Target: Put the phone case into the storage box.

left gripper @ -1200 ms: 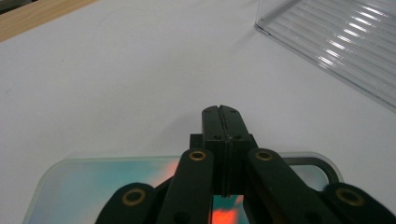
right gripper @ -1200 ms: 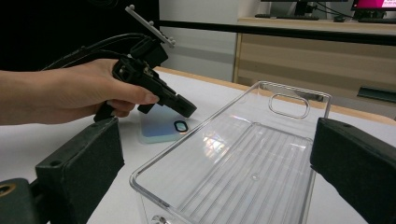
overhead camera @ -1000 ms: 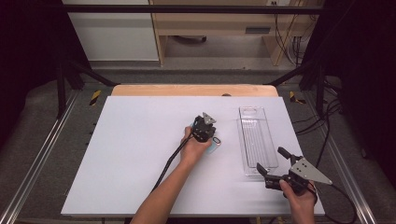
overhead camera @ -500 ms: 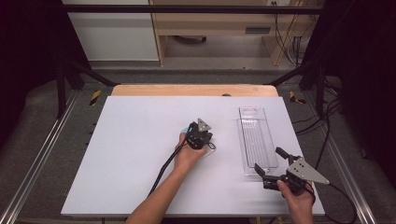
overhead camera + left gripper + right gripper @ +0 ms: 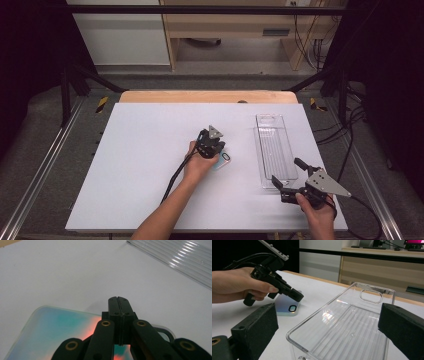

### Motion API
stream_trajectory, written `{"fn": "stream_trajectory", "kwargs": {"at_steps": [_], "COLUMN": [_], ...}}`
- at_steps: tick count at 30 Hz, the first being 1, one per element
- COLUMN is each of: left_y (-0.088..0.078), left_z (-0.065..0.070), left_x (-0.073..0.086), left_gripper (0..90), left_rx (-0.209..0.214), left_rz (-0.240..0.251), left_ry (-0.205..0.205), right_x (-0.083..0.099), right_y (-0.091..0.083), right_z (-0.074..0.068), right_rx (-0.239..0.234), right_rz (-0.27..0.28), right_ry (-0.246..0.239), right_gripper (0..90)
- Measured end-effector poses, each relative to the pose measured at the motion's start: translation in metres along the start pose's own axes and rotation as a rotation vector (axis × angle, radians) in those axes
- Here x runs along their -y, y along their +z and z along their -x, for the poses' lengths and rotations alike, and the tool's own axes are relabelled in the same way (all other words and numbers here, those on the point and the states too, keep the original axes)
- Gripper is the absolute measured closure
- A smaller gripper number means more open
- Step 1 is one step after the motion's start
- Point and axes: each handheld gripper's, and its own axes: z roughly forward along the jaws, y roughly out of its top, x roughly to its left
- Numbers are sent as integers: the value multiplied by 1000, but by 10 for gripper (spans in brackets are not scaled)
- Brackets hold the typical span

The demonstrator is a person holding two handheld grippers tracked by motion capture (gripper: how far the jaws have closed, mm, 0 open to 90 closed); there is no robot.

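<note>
Clear plastic tray (image 5: pixel 274 150) lies bare; left claw (image 5: pixel 118 305) shut above phone case (image 5: pixel 53 331); right claw (image 5: pixel 289 178) wide open.

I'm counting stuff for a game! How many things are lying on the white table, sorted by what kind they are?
Clear ribbed plastic tray: 1
Flat iridescent blue-and-pink phone case with a camera cutout: 1
Total: 2

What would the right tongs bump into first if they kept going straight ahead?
Probably the clear plastic tray. The right tongs are open and aimed at its near end, which already sits between the two pads. Depth is hard to judge.
</note>
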Motion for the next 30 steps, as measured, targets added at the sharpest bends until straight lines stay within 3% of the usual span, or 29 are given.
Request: {"fn": "stream_trajectory", "kwargs": {"at_steps": [5,7,13,18,23,26,30], "left_y": [7,5,-4,-22,-63,-91,-126], "left_z": [4,4,4,4,1,-5,-16], "left_x": [-5,-4,2,9,24,41,63], "left_gripper": [900,900,900,900,900,899,825], "left_rx": [-12,-9,-10,-1,-19,-37,-88], "left_rz": [-40,-48,-63,49,180,225,266], "left_ry": [24,24,75,78,42,15,-10], "right_x": [0,1,1,-1,-5,-10,-19], "right_y": [0,-1,-1,-1,3,6,9], "right_z": [1,1,2,-1,-10,-21,-34], "right_rx": [1,2,-4,-8,-22,-17,-11], "right_rz": [0,-2,-3,-1,2,2,7], "right_ry": [-5,0,1,-1,-11,-35,-52], "right_gripper": [30,31,31,31,30,34,36]}}
